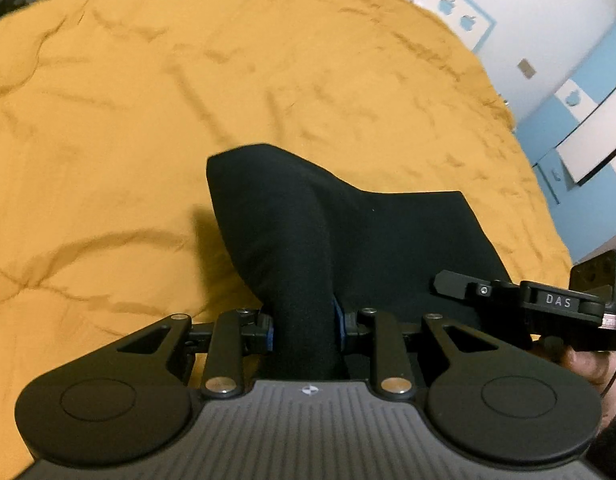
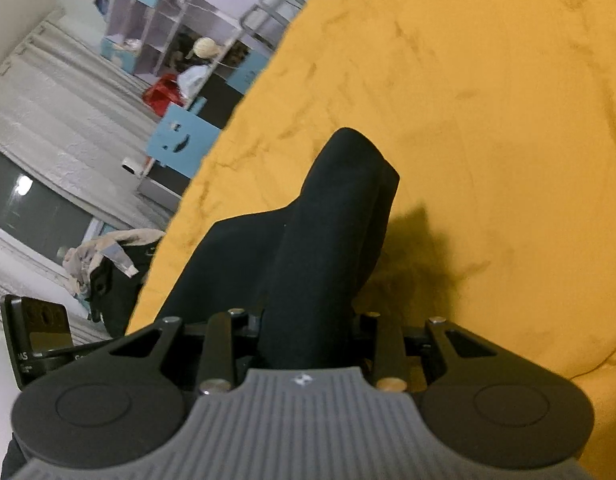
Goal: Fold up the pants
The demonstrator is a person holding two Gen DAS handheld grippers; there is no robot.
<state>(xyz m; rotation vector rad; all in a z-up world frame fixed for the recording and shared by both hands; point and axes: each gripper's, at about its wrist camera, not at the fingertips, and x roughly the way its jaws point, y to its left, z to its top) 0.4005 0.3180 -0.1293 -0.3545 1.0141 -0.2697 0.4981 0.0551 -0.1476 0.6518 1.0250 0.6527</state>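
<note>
The left gripper (image 1: 302, 330) was closed on a thick bunch of the black pants (image 1: 347, 232); the blue pads (image 1: 339, 322) pressed the cloth from both sides. The right gripper (image 2: 308, 332) also held a bunch of the pants (image 2: 308, 248) between its fingers, with the jaws narrow around the fabric. In the left wrist view the right gripper (image 1: 547, 308) stood just beside the left one, on its right side, so the two tools were near each other along one edge of the garment.

The risk, in my judgement, was that the cloth slips out. Each gripper held a rolled bunch and not a flat edge, so some layers could escape if the pants were pulled or lifted quickly. Also, the two holds were close together, so the far part might hang unevenly and the fold might come out crooked or wrinkled.

From the grippers the pants went forward and down onto the yellow blanket (image 1: 148, 120), where the far end rested. The blanket itself was wrinkled and soft, which could drag the cloth. How much of the pants was already folded could not be told.
</note>
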